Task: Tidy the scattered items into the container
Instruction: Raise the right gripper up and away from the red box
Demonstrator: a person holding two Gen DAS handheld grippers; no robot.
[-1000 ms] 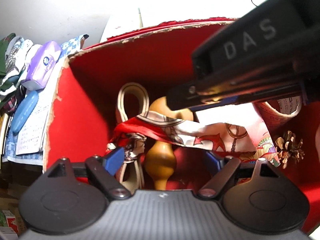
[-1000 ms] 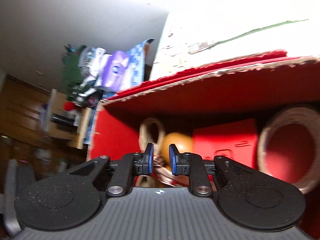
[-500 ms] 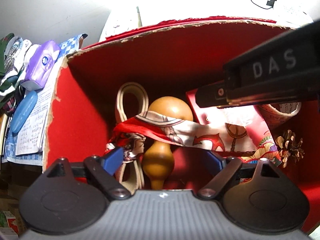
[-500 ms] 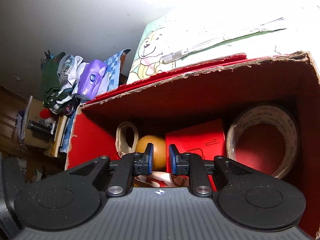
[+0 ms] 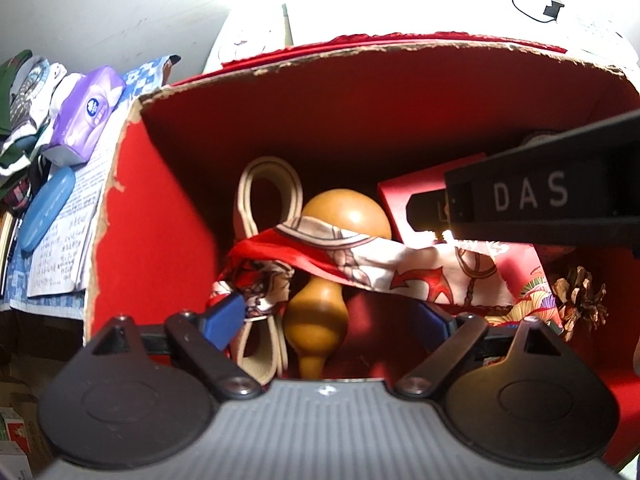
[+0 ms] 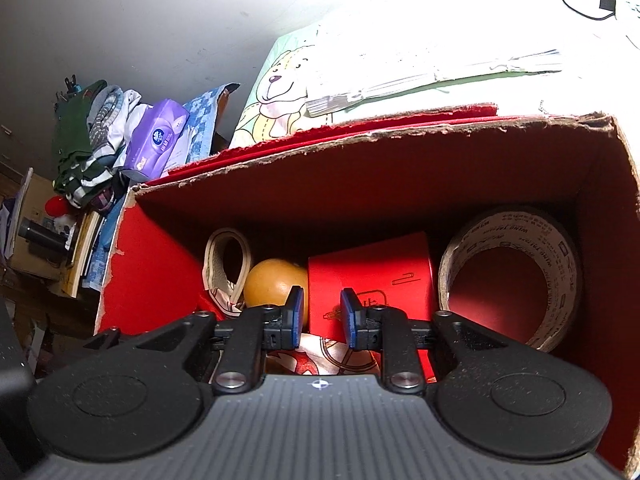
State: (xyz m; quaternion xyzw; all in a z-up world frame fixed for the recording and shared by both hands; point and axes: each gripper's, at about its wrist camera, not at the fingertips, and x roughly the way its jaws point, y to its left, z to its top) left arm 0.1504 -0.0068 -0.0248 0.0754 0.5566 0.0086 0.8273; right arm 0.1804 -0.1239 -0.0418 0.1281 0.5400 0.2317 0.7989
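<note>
The left hand-held gripper (image 5: 332, 320) gapes wide and empty above the red box (image 5: 160, 216), the gourd (image 5: 324, 280) and scarf (image 5: 360, 256) just beyond it. The right hand-held gripper (image 6: 320, 314) hovers narrowly parted, holding nothing.

Bear-print bed cover (image 6: 280, 92), red box (image 6: 400, 168) on it, fan (image 6: 400, 84)

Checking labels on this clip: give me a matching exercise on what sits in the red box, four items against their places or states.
Items:
1. gourd
2. tape roll
3. pine cone
4. scarf

Places or states:
A. leans in the box's far right corner
B. draped across the gourd
C. lies under the scarf, beside a belt loop
D. sits at the scarf's right end

Pairs: 1-C, 2-A, 3-D, 4-B
</note>
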